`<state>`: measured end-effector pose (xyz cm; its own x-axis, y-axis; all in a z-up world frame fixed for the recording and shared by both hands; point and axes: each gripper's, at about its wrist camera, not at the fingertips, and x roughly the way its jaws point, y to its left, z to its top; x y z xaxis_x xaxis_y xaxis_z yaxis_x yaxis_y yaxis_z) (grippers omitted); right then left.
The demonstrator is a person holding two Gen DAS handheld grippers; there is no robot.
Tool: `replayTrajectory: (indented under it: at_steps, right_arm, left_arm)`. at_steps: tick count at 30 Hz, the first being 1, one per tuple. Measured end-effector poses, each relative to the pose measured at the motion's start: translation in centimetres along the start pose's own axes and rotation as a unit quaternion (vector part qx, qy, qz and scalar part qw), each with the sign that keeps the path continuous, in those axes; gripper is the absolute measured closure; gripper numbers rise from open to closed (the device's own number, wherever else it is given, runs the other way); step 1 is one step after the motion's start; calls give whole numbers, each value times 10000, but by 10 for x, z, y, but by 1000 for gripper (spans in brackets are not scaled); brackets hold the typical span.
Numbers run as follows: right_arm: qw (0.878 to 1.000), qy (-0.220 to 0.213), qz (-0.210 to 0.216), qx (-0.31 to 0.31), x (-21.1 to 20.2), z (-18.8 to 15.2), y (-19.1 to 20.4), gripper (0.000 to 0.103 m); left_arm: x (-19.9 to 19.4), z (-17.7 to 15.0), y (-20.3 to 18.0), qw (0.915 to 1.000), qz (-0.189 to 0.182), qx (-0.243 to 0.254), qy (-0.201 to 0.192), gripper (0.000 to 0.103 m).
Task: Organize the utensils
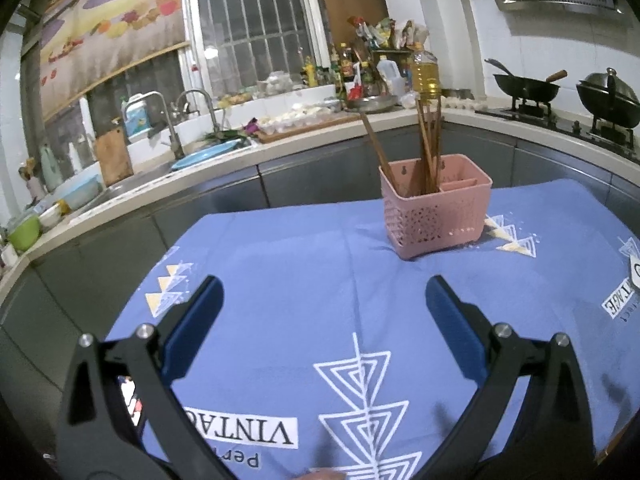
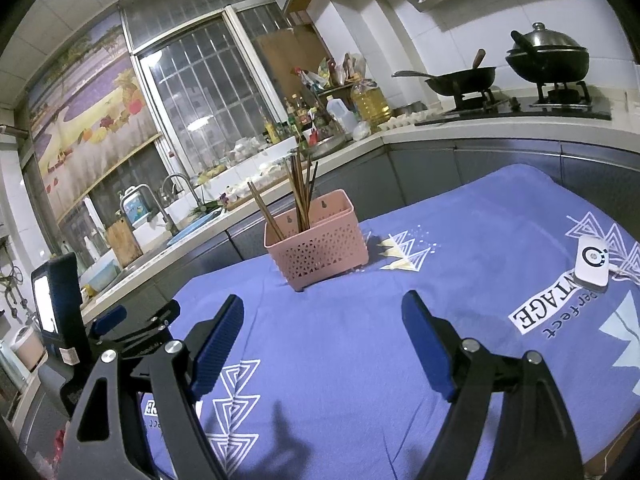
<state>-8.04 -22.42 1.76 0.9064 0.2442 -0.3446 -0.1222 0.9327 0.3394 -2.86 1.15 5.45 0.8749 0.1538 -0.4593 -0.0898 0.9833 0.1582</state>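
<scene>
Both left gripper (image 1: 324, 304) and right gripper (image 2: 322, 322) released, fingers spread over bare blue cloth (image 1: 304, 248). Pink basket (image 1: 436, 208) upright ahead on the cloth, chopsticks (image 1: 426, 140) leaning in one compartment. White device (image 2: 592, 262) well right; nothing between.

Left gripper (image 1: 324, 300): black angular arms with triangular cut-outs, silver round screws at the joints, dark blue flat pads (image 1: 450, 308). Right gripper (image 2: 322, 318): same black frame and silver screws; blue pads (image 2: 218, 344) ribbed. Left unit carries a black block with a lit screen and a label.
</scene>
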Motion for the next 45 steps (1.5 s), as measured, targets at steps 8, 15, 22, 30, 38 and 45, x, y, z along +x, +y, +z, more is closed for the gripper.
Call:
replayTrajectory:
  at_steps: [8, 15, 22, 30, 38, 45]
  right_arm:
    - [10000, 27, 5, -2, 2, -2, 1, 22]
    - [10000, 33, 3, 5, 3, -2, 1, 22]
    - [10000, 81, 15, -31, 4, -7, 5, 22]
    - [9999, 113, 23, -40, 6, -8, 5, 22]
    - [9999, 154, 34, -71, 7, -8, 7, 22]
    - [9998, 175, 45, -114, 7, -6, 9, 22]
  left_arm:
    - [-5, -3, -4, 9999, -111, 36, -32, 6]
    - [-3, -2, -5, 9999, -77, -6, 78, 6]
    - [-3, 0, -1, 9998, -131, -76, 99, 6]
    - [-4, 1, 0, 9998, -155, -102, 117, 6]
    - [-7, 3, -1, 9998, -180, -50, 106, 6]
    - [-9, 5, -6, 9998, -170, 12, 139, 6]
